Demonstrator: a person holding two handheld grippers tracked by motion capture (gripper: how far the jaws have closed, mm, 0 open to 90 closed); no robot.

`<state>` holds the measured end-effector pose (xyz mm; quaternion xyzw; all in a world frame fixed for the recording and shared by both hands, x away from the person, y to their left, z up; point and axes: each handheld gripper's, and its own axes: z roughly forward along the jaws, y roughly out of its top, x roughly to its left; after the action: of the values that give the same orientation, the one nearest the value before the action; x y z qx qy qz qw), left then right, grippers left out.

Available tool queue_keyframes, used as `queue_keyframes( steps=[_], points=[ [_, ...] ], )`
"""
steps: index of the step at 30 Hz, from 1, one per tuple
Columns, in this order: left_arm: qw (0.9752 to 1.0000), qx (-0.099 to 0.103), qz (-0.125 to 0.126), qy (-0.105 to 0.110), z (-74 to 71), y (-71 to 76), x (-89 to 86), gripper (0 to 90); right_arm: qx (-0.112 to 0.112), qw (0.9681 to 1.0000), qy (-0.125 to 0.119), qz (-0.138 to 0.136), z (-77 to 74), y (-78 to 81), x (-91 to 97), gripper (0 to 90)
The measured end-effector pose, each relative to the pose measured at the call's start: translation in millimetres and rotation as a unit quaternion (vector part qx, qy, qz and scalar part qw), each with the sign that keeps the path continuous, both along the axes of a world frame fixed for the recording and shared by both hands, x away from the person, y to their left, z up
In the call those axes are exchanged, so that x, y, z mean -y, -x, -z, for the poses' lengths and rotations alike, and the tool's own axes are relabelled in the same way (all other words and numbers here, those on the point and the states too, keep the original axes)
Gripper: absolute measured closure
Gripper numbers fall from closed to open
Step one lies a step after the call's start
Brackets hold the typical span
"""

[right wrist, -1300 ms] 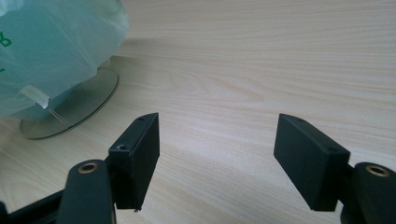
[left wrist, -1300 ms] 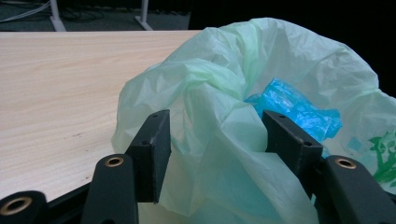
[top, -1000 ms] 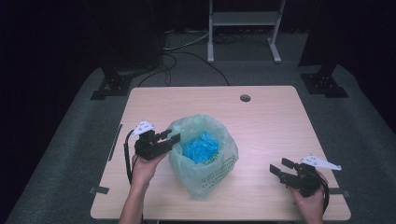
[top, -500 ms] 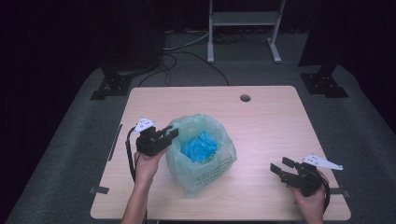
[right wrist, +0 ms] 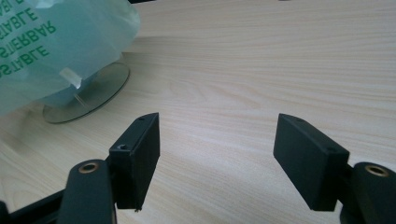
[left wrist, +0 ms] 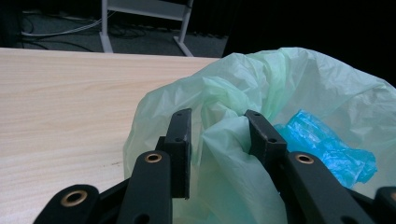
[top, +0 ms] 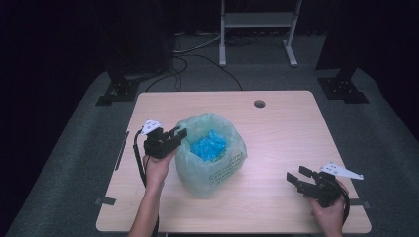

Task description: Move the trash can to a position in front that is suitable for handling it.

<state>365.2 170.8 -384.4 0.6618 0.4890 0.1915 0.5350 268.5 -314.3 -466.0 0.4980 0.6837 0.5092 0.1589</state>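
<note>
— High view first: where is the green plastic bag point(top: 210, 153)?

— Centre of the frame, a little left, standing on the light wooden table point(top: 276, 128) with its mouth open upward; crumpled blue plastic point(top: 209, 144) lies inside it; the left gripper point(top: 174, 136) sits at the bag's left rim, held by the left hand point(top: 157, 167) that comes up from the bottom edge.

— And its fingers?

— In the left gripper view the two black fingers point(left wrist: 180, 140) rise from the bottom centre with a fold of the bag point(left wrist: 224, 140) bunched between them; they have just been closing; the right one presses into the film, the left one stands close beside it, so they are pinching the rim fold; the blue plastic point(left wrist: 327, 144) shows at the right of that frame, behind the fold.

— The other side?

— Lower right of the high view: the right gripper point(top: 296, 178) lies low over the table, well apart from the bag, pointing left toward it; in the right gripper view its fingers point(right wrist: 137, 154) are spread wide with bare table between them; the bag point(right wrist: 56, 51) fills the upper left corner there, green lettering on its side, resting on a round clear base point(right wrist: 88, 98).
</note>
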Motion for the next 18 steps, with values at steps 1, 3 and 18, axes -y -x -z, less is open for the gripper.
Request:
queue_keyframes(
  steps=[1, 3, 18],
  points=[
    [1.0000, 0.000, -0.002, -0.001, -0.2, -1.8, 0.3, 64.9, 0.000, 1.0000, 0.000, 0.000, 0.0, -0.1, 0.1, 31.0],
    [1.0000, -0.001, -0.006, -0.002, -0.4, -5.3, 0.8, 64.9, 0.000, 1.0000, -0.001, 0.000, -0.1, -0.2, 0.1, 31.0],
    [0.9998, -0.005, -0.019, 0.004, -0.1, -24.1, 5.1, 63.6, -0.003, 1.0000, -0.001, 0.000, 0.7, -1.0, 0.4, 31.0]
  ],
)
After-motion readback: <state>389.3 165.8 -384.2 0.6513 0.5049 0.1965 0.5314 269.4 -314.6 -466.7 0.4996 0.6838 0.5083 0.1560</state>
